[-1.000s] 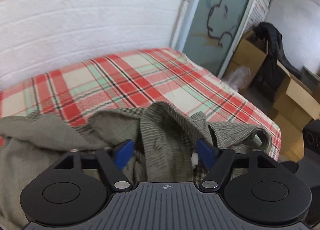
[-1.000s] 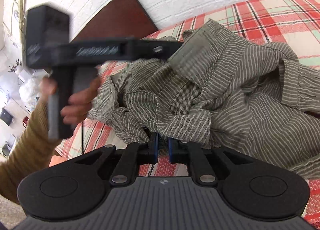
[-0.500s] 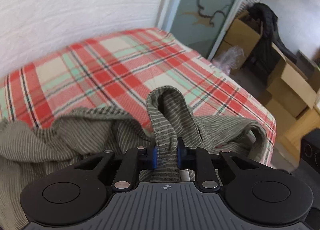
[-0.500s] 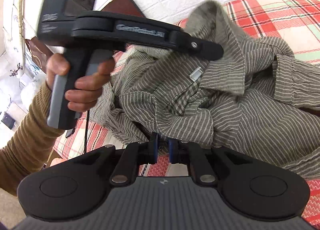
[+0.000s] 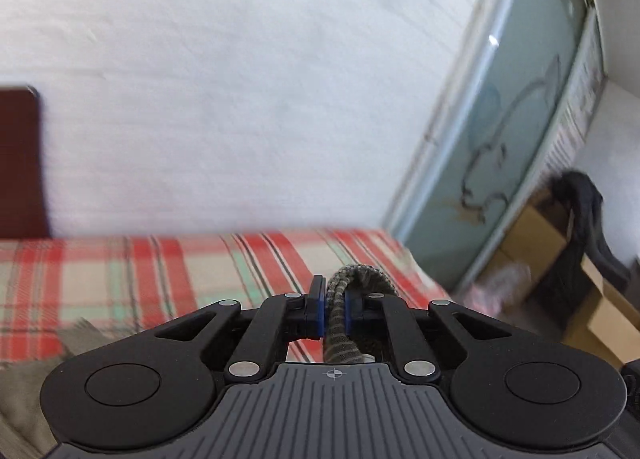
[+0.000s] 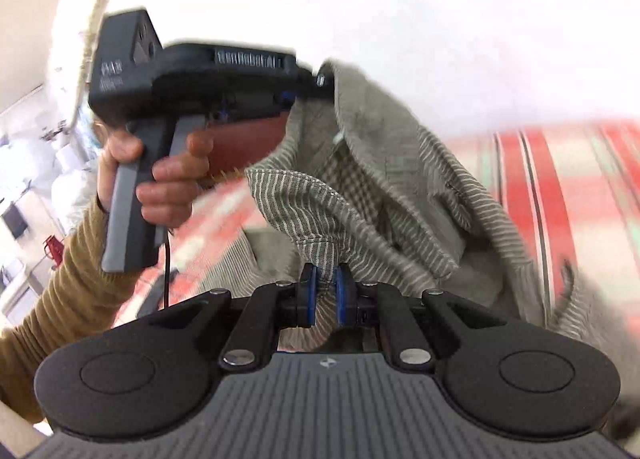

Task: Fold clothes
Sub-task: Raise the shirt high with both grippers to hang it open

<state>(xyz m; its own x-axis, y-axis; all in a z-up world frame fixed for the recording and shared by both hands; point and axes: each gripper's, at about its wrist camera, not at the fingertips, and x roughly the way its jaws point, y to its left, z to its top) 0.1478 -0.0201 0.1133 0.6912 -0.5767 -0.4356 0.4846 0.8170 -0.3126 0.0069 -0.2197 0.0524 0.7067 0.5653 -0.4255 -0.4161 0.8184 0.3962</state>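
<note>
At far left of the right wrist view, a hand (image 6: 160, 183) in a mustard sleeve (image 6: 60, 311) holds the left gripper (image 6: 316, 89) by its handle, raised above the bed (image 6: 560, 187). Its jaws are closed on the top edge of the shirt (image 6: 384, 187), a grey-green striped garment with a checked inner lining, which hangs down from that grip in loose folds. Lower in the same view, the right gripper (image 6: 325, 295) is shut on a lower fold of the shirt, cloth pinched between its blue pads (image 6: 310, 295). To the right, the bed's red, cream and green plaid cover shows, blurred.

From the left wrist view, a dark headboard (image 5: 20, 163) stands at far left against a white wall (image 5: 240, 79). The left gripper (image 5: 335, 313) clamps a striped roll of shirt (image 5: 352, 279) that loops over its right finger. Below lies the plaid bed (image 5: 160, 275). At right are a glass door (image 5: 500, 147), cardboard boxes (image 5: 600, 311) and a dark garment (image 5: 584, 219).
</note>
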